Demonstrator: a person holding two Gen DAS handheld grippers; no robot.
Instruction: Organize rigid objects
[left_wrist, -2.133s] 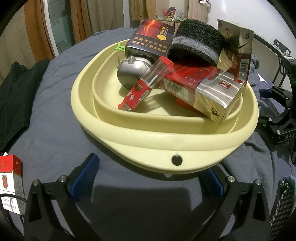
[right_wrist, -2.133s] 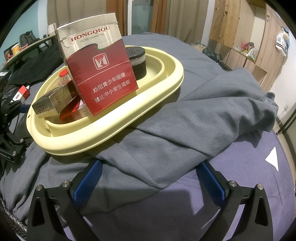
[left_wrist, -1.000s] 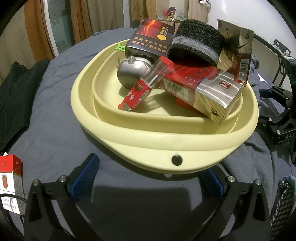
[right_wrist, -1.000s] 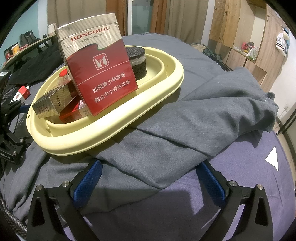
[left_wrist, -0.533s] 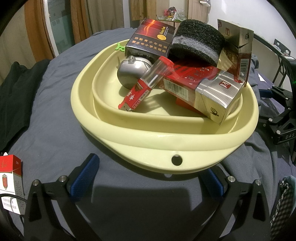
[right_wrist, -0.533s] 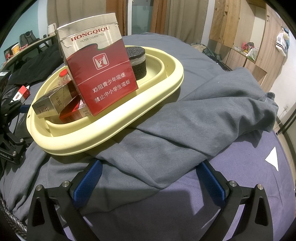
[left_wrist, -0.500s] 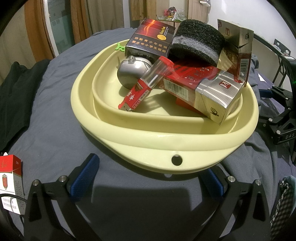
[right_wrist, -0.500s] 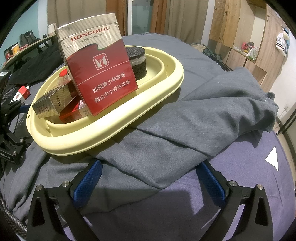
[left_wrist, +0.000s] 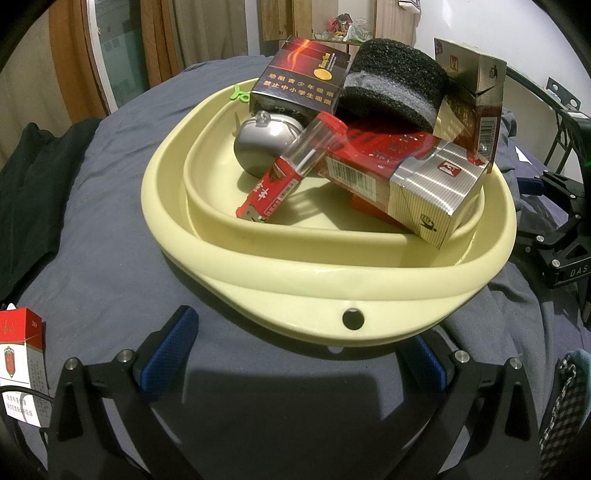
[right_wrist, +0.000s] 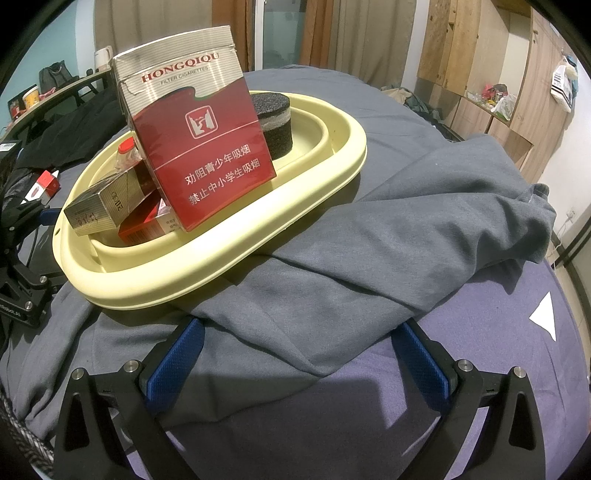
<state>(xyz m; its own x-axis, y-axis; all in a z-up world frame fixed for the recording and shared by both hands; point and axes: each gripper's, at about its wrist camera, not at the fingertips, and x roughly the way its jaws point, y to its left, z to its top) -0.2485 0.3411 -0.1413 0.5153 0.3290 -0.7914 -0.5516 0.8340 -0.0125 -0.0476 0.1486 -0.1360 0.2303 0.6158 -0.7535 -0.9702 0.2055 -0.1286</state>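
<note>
Both claws (left_wrist: 295, 354) (right_wrist: 295, 358) wide, empty. Left view alone shows a bell (left_wrist: 264, 146) in the basin (left_wrist: 295, 284); right view alone, grey cloth (right_wrist: 406, 251).

Your left gripper (left_wrist: 295, 354) sits low with its blue-padded fingers (left_wrist: 170, 347) spread wide, gripping nothing. Your right gripper (right_wrist: 299, 358) matches it, fingers (right_wrist: 177, 358) wide apart and empty, low over the bed.

Red-white pack (left_wrist: 20, 365) cut by edge
</note>
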